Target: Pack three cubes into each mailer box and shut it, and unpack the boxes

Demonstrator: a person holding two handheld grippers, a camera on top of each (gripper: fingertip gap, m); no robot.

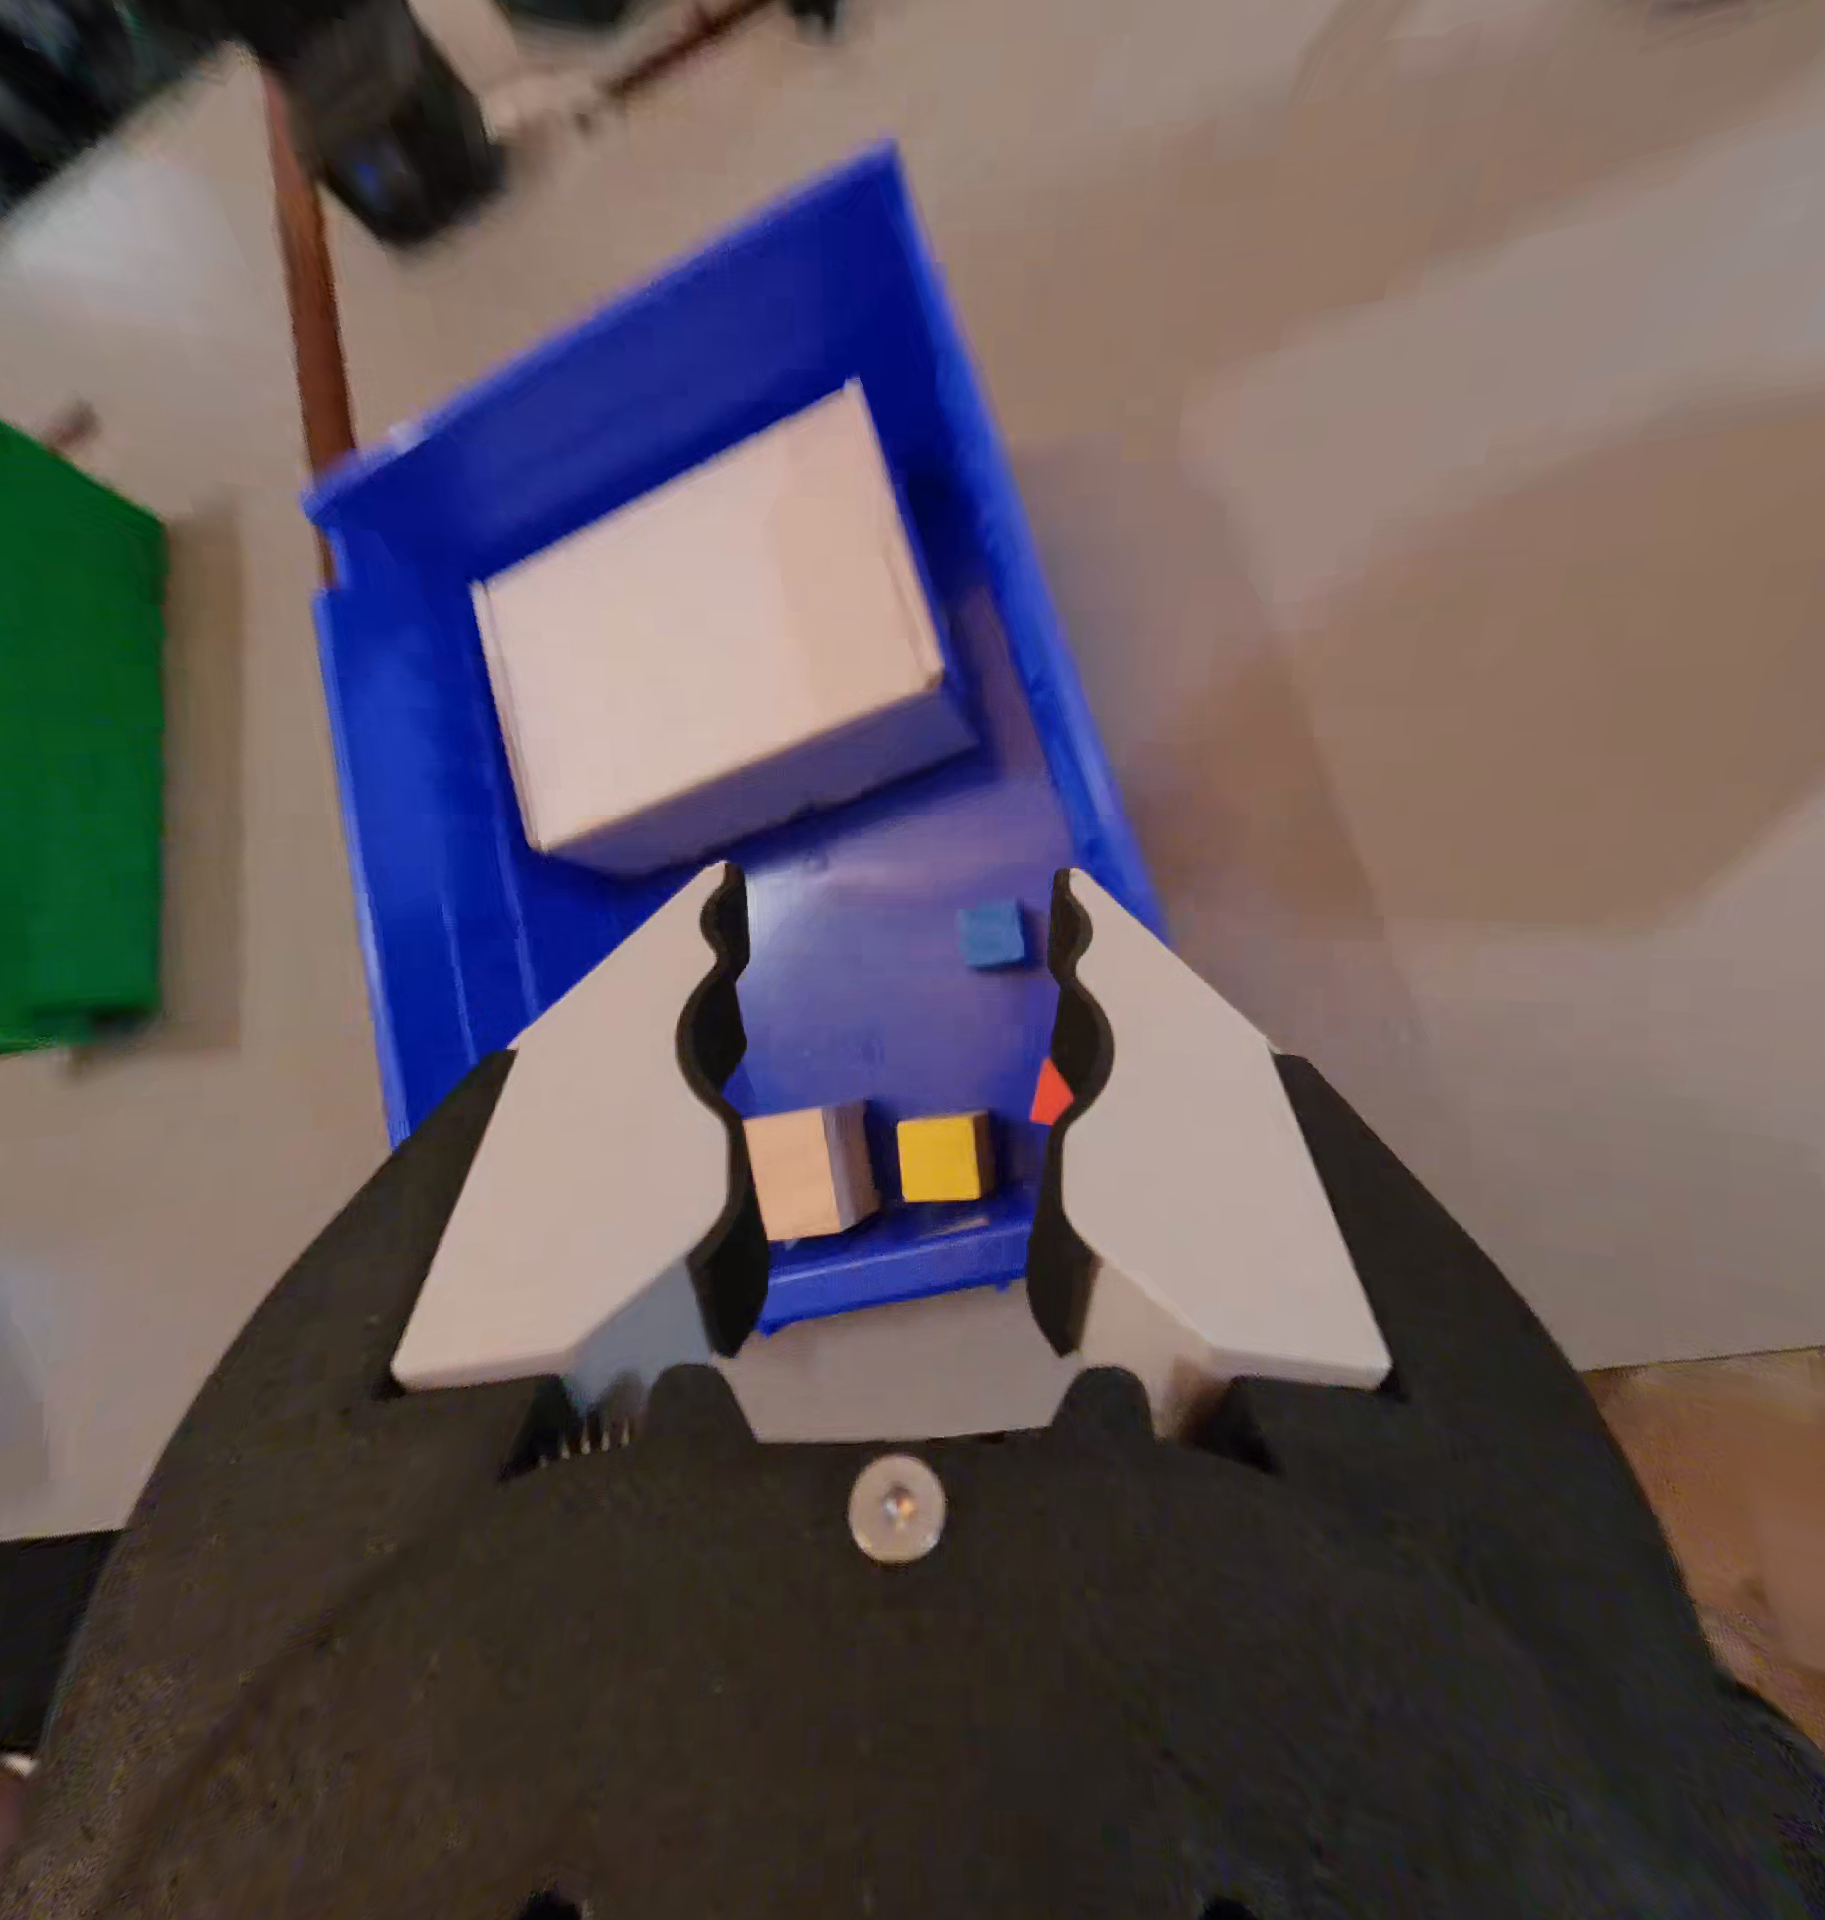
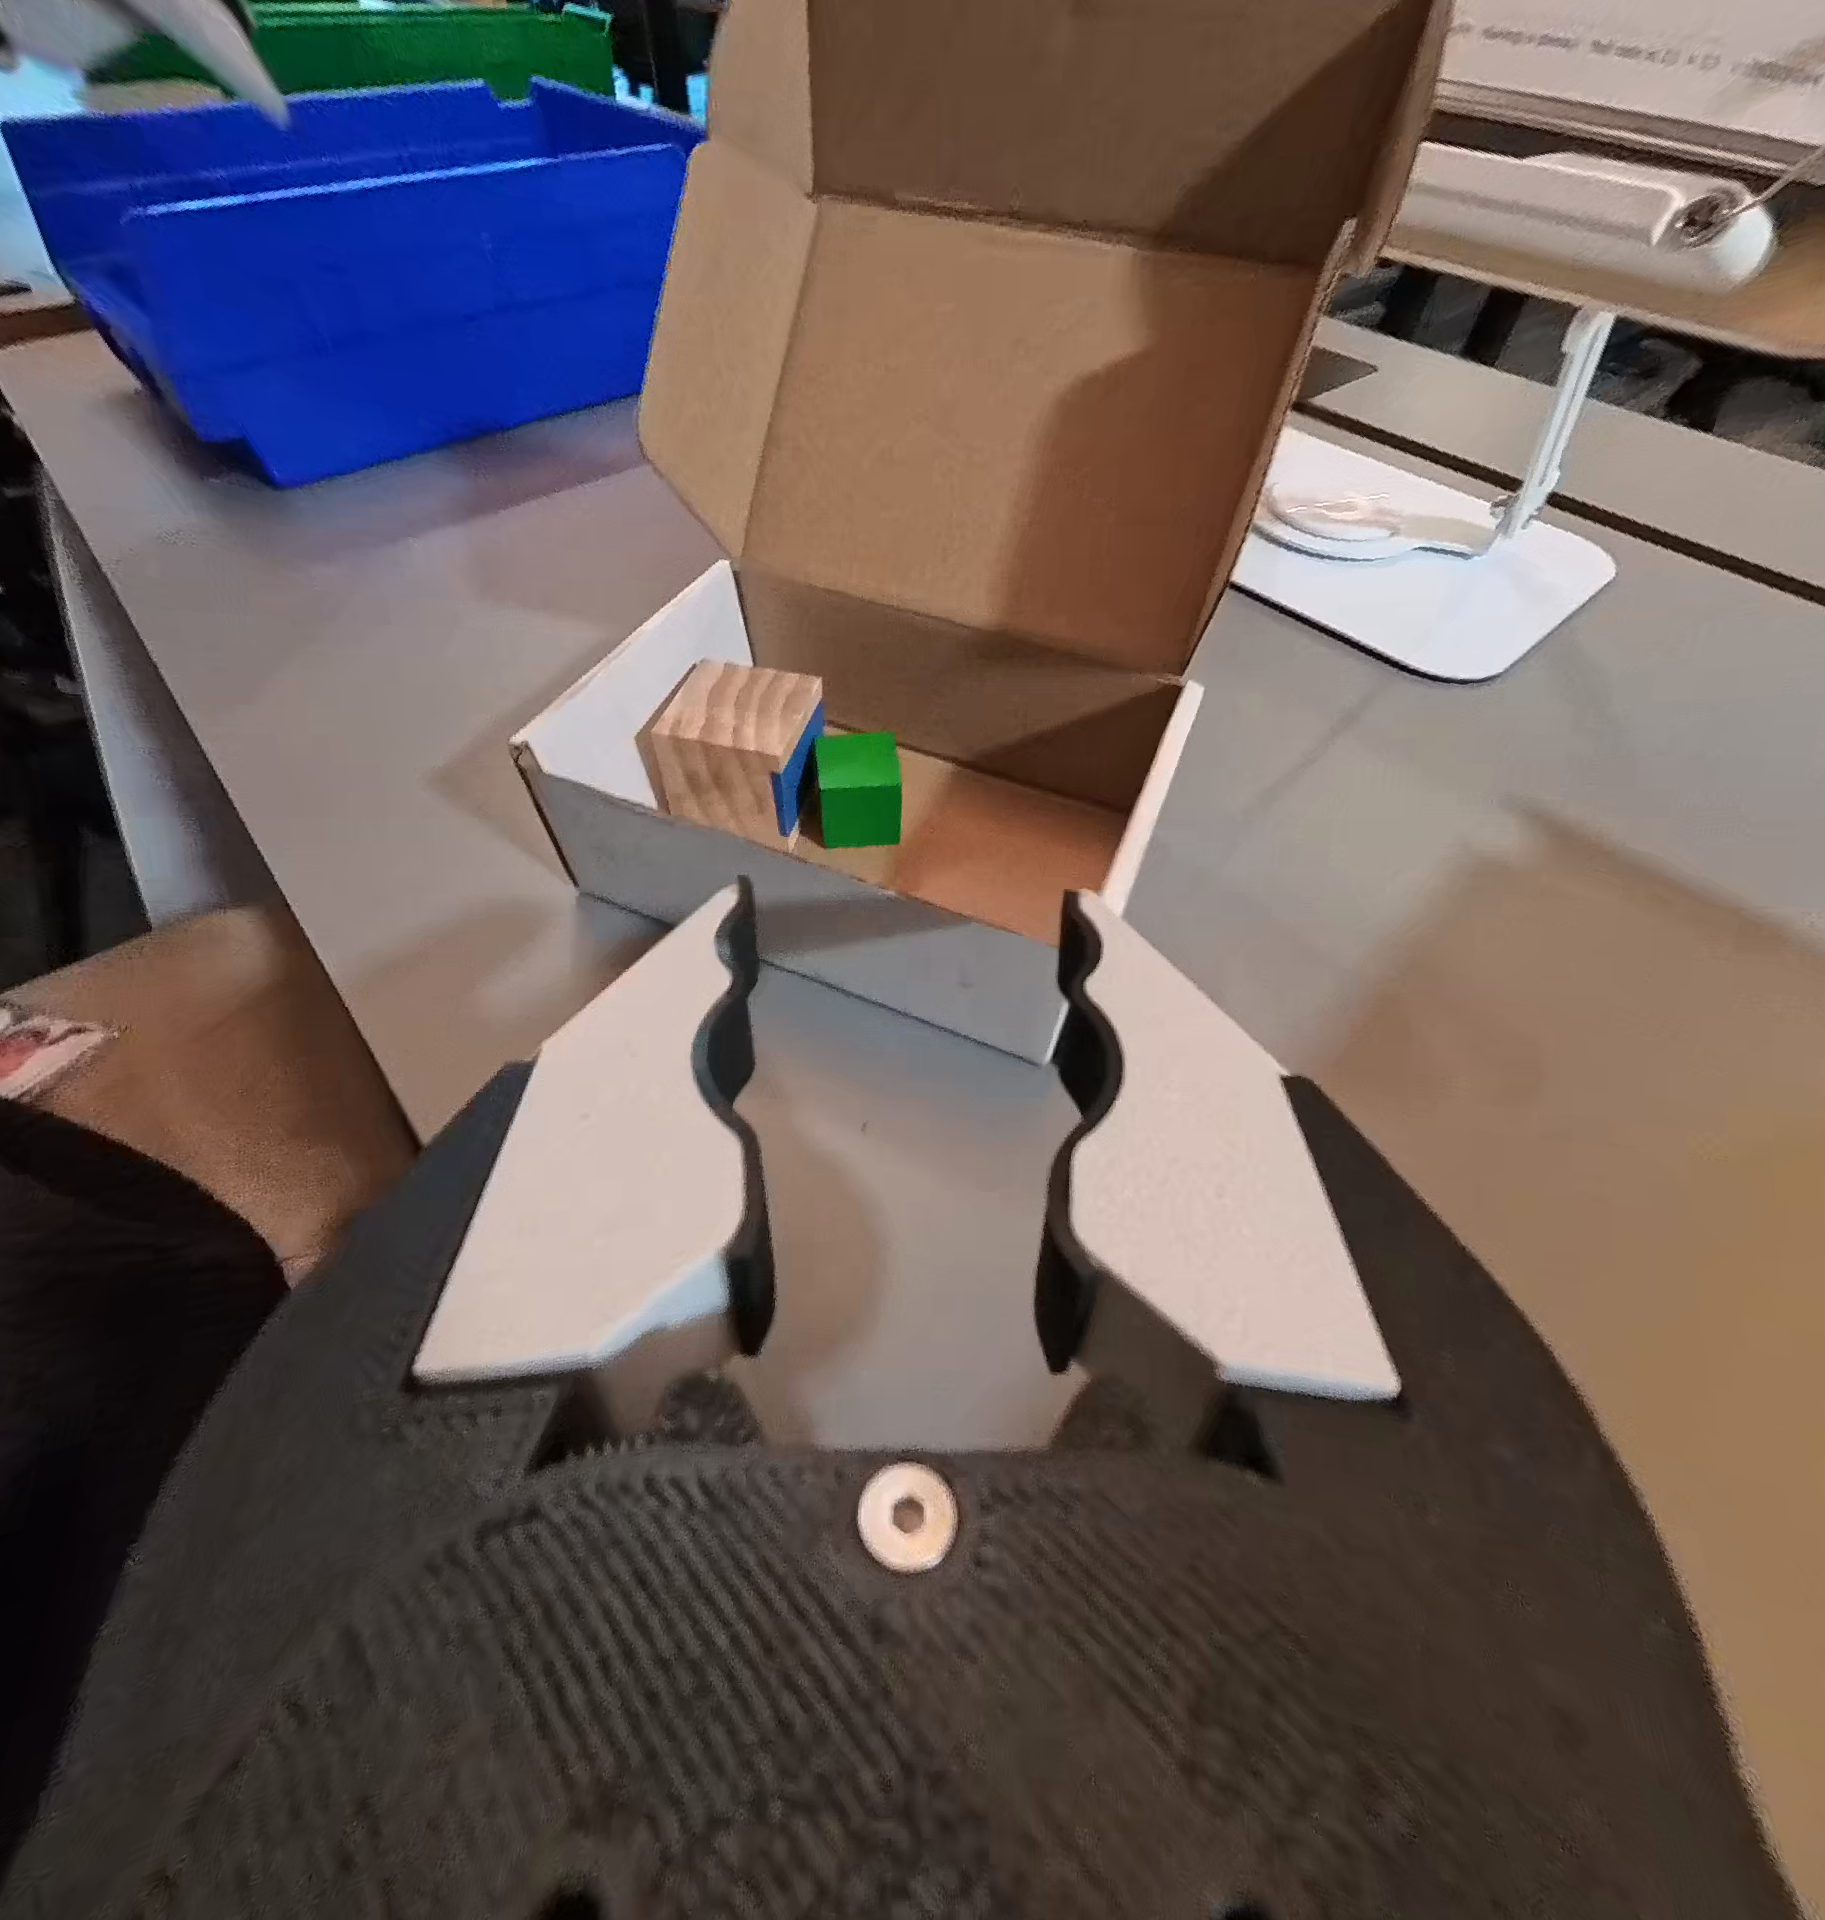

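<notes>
- The packing step is judged to be in hand: an open box (image 2: 866,914) is seen at the centre of the right wrist view, on the table (image 2: 1510,1039), with its lid raised toward the top of the frame.
- Three cubes are seen in the left half of that box: a wood cube (image 2: 731,753), a blue cube (image 2: 799,774) mostly hidden just behind it, and a green cube (image 2: 858,790) just beside them. The count of three appears to be met, so closing is judged to be due.
- The right hand-held gripper (image 2: 903,914) is held low in the frame, in front of the box's near wall, with its fingers apart and nothing between them.
- In the left wrist view, the left hand-held gripper (image 1: 897,894) is held above the blue bin (image 1: 679,312), fingers apart and empty.
- A closed box (image 1: 716,623) lies in the upper half of the bin; loose cubes lie in the lower half: a second wood cube (image 1: 809,1172), a yellow cube (image 1: 942,1156), a small blue cube (image 1: 991,933) and a red cube (image 1: 1050,1091) partly hidden behind a finger.
- A green bin (image 1: 46,727) is seen at the left edge.
- The next move is judged to call for the raised lid being pushed down and its front flap tucked in, with the box base steadied against sliding.
- The left view is blurred, so fine detail there cannot be told.
</notes>
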